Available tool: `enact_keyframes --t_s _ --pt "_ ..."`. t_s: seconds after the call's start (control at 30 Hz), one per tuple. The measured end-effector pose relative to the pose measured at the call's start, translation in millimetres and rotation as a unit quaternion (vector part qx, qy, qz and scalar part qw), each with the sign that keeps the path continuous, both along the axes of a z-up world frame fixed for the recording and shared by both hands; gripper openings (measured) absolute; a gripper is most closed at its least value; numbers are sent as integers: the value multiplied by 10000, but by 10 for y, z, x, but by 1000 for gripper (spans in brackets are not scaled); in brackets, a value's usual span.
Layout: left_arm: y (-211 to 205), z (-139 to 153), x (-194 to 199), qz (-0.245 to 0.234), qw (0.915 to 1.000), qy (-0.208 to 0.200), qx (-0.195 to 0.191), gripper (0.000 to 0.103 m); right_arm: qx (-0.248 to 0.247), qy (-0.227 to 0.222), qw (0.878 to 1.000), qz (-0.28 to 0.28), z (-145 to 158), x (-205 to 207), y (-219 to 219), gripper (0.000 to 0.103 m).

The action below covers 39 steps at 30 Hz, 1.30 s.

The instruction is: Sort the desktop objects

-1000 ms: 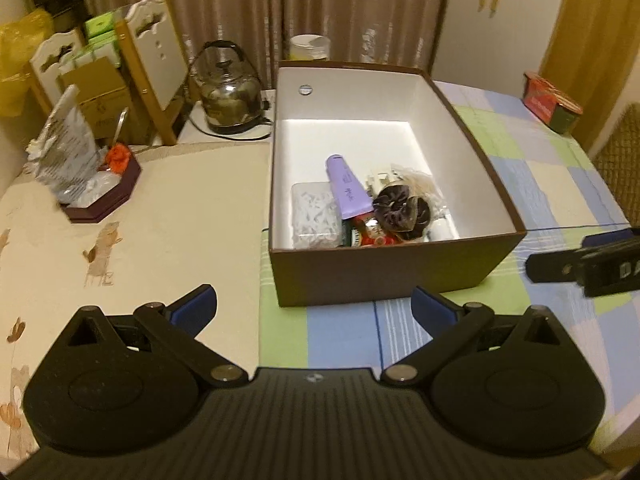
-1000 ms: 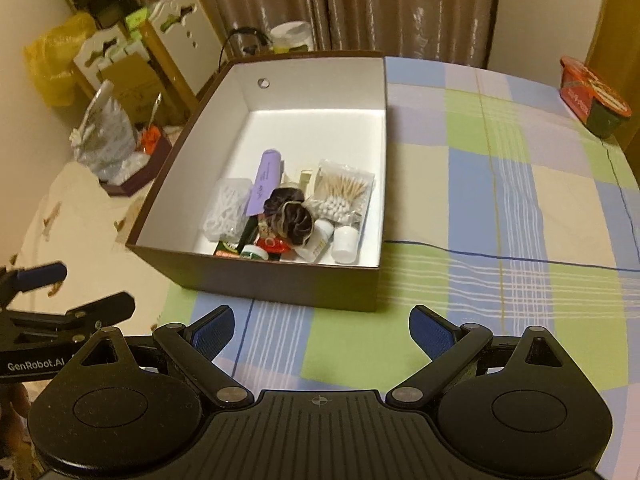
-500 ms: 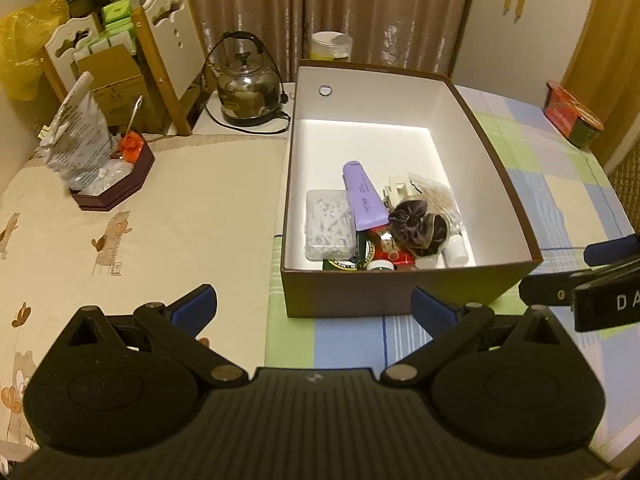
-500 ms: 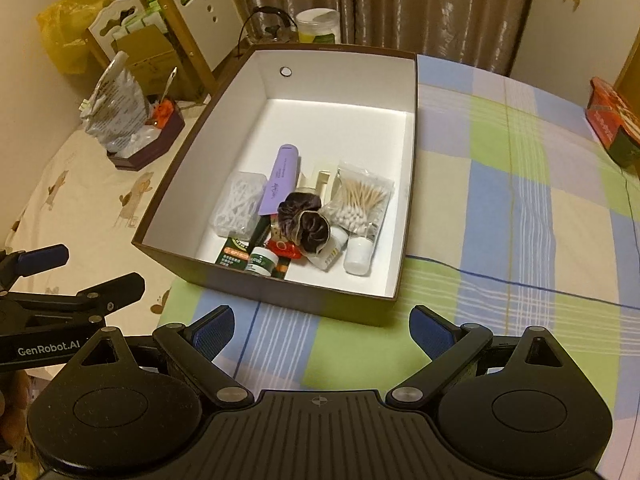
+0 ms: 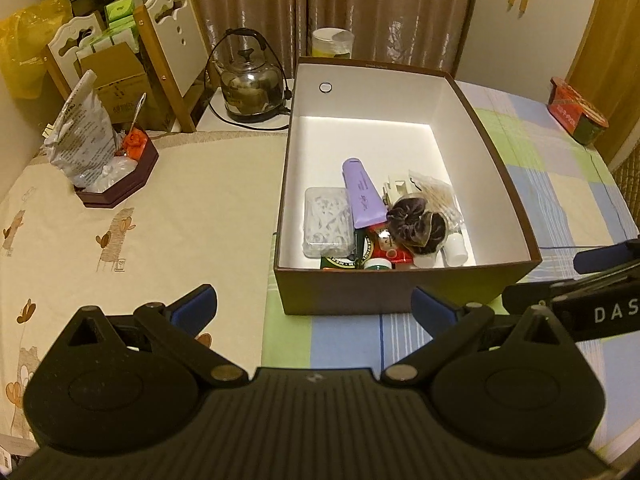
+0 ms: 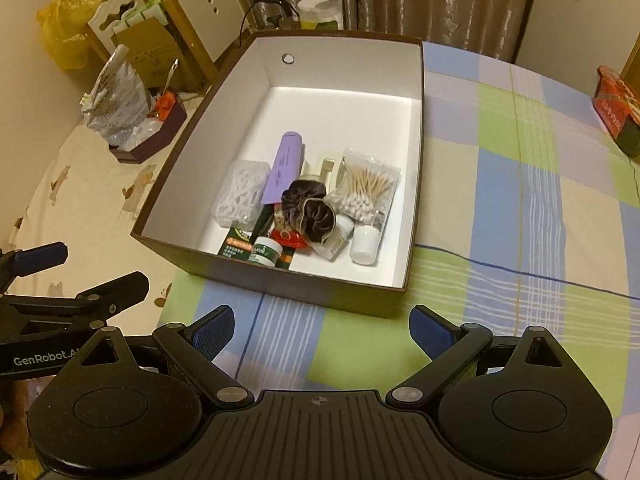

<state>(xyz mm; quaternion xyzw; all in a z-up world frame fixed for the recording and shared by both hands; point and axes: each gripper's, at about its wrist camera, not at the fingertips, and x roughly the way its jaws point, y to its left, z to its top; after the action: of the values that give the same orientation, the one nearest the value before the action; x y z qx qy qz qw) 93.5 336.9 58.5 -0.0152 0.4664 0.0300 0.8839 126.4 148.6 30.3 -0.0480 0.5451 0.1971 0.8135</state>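
A brown box (image 5: pixel 404 292) with a white inside (image 6: pixel 280 276) stands on the table. In its near half lie a purple tube (image 5: pixel 362 196) (image 6: pixel 283 167), a clear case of floss picks (image 5: pixel 327 222) (image 6: pixel 240 194), a dark velvet scrunchie (image 5: pixel 418 226) (image 6: pixel 308 212), a bag of cotton swabs (image 6: pixel 366 188), a small white bottle (image 6: pixel 364 244) and a green-lidded jar (image 6: pixel 264 254). My left gripper (image 5: pixel 314 306) hovers open before the box's near wall. My right gripper (image 6: pixel 320 328) is open too, nothing between its fingers.
A kettle (image 5: pixel 250 80) and chairs (image 5: pixel 168 44) stand behind the table's far left. A dark tray with a foil bag (image 5: pixel 86 136) sits at the left on the cream cloth. A red cup (image 5: pixel 576 114) stands far right on the checked cloth (image 6: pixel 520 208).
Both grippers have risen and drawn back a little, so the box's contents show more fully. Both stay open and nothing in the box has moved.
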Motion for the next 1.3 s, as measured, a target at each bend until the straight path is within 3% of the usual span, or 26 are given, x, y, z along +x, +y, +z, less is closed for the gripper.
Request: enact_keyframes --t_s 1.3 --pt "-319 -125 -210 -108 9999 68 -18 102 4 137 9995 -278 -167 -178 -334 97"
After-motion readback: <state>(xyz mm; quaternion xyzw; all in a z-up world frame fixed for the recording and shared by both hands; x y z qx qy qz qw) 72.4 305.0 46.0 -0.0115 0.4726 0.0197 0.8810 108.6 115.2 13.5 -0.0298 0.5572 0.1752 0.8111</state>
